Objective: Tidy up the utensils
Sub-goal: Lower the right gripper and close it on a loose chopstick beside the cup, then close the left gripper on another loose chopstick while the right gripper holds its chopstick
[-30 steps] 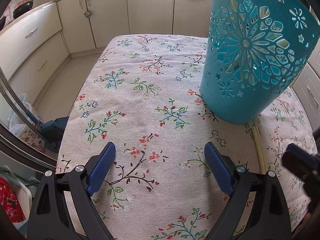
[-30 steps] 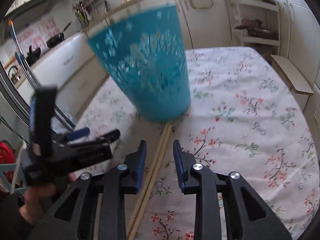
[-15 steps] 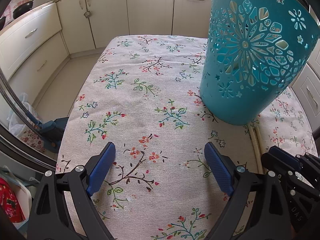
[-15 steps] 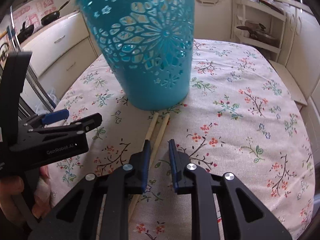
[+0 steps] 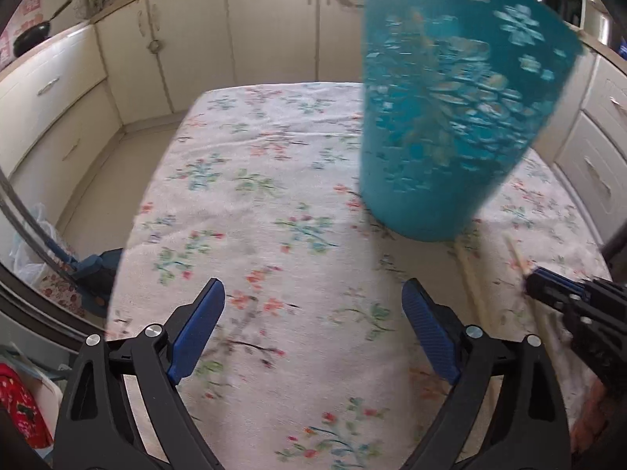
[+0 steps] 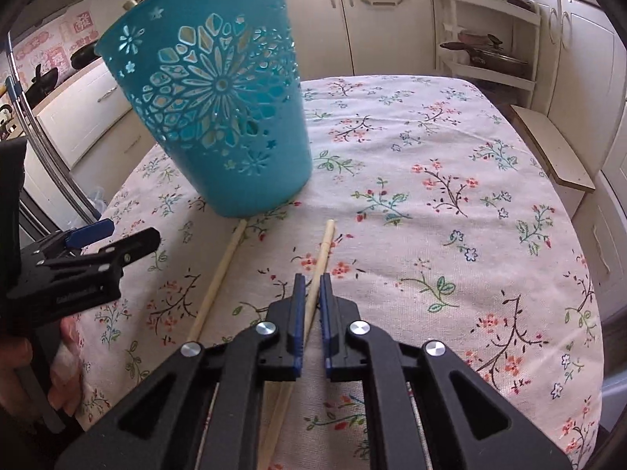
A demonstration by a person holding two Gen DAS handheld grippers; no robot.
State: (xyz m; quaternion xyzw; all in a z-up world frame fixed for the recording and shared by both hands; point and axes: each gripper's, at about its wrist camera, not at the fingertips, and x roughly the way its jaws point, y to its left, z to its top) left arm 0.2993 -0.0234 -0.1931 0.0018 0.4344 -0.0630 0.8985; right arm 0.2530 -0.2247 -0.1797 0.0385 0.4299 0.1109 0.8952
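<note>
Left wrist view: the left gripper occupies the lower frame with its blue-padded jaws wide apart and nothing between them, above the floral-printed fabric tablecloth. The teal perforated plastic basket stands in the upper right, blurred. Below it, at right, a pale wooden chopstick lying on the cloth runs toward the lower edge. The right gripper enters from the right edge, with the tip of a second pale wooden chopstick protruding beyond its blue pads.

Right wrist view: the right gripper fills the lower centre. Its jaws have just been closing and are now clamped on the second chopstick, whose shaft passes between the pads and whose end points toward the upper centre. The first chopstick lies flat on the tablecloth just left of it, apart from the pads, its far end touching or beneath the base of the basket in the upper left. The left gripper appears at the left edge, held by a hand.
</note>
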